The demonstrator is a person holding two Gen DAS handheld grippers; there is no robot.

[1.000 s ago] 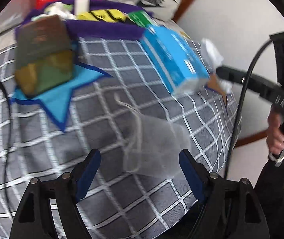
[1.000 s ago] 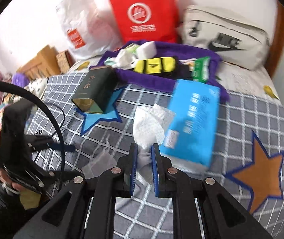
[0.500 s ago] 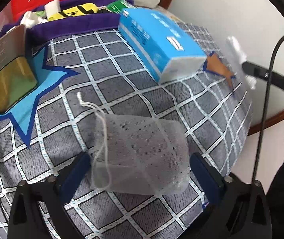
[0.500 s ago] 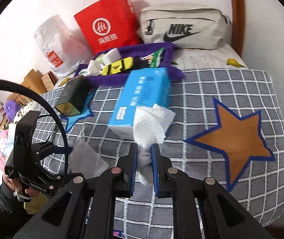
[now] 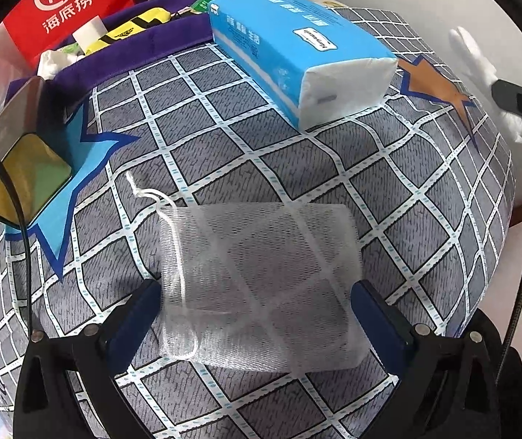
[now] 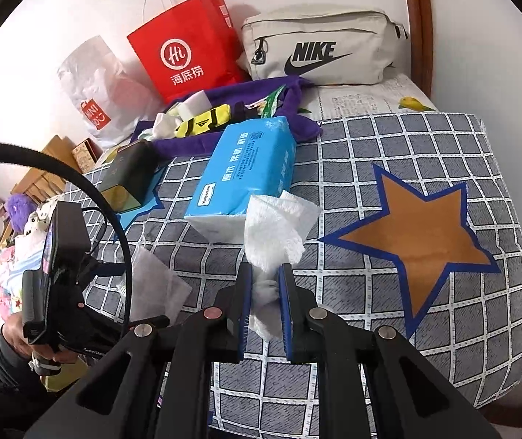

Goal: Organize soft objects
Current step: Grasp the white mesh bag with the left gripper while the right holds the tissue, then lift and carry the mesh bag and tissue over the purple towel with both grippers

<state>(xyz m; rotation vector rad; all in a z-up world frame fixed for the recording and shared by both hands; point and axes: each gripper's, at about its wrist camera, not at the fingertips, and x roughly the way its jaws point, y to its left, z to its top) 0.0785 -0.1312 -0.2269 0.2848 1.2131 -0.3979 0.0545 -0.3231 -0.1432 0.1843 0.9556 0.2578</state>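
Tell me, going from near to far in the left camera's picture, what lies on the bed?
Mesh bag → blue tissue pack → purple cloth → red paper bag

Left gripper (image 5: 255,314) fingers (image 5: 140,314) spread wide, flanking mesh bag (image 5: 261,285)

On the grey checked bedspread (image 5: 297,168), a white mesh drawstring pouch (image 5: 261,285) lies flat between the left gripper's (image 5: 257,311) spread jaws. Behind it sits a blue tissue pack (image 5: 297,55), with a dark green box (image 5: 23,146) to the left. Further back, a purple cloth (image 6: 195,142) carries small items; a red paper bag (image 6: 187,47) and a beige waist bag (image 6: 319,51) stand behind, against the wall
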